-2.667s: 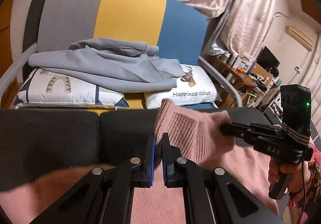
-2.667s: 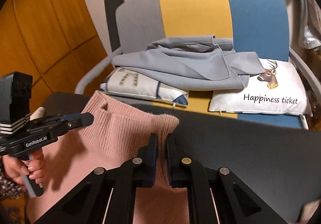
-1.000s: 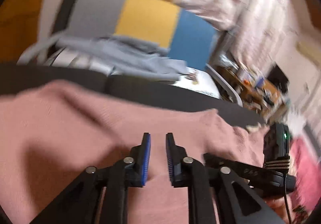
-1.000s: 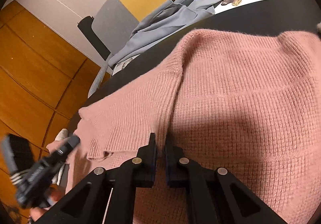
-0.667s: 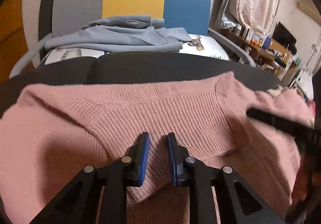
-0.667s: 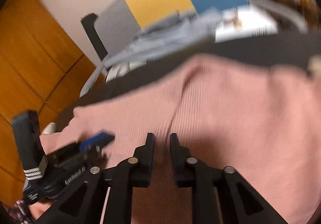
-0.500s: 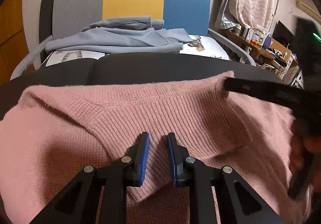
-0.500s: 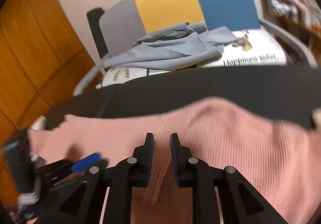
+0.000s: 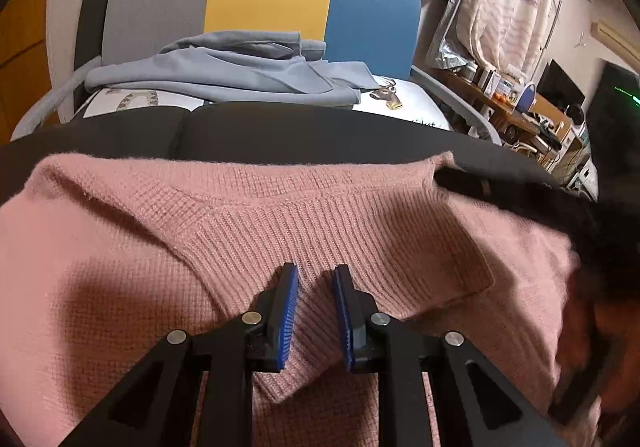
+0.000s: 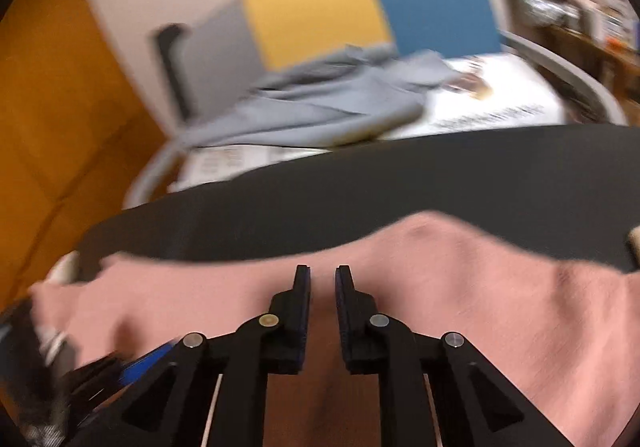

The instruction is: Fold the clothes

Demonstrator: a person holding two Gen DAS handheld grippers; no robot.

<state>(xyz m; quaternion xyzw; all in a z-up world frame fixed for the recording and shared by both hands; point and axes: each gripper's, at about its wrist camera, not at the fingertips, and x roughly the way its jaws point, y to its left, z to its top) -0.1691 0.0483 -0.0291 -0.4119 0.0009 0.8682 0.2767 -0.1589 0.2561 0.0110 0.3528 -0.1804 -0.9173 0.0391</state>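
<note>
pink sweater [image 9: 120, 247] — ribbed, folded over, flat | left hand-held gripper [image 9: 316, 287], right hand-held gripper [image 10: 322, 283] — both slightly parted, holding nothing

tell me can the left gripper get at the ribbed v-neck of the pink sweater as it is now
Probably yes. The left gripper hangs right over the ribbed neckline of the pink sweater, fingers apart, with nothing lying between them and the knit.
</note>
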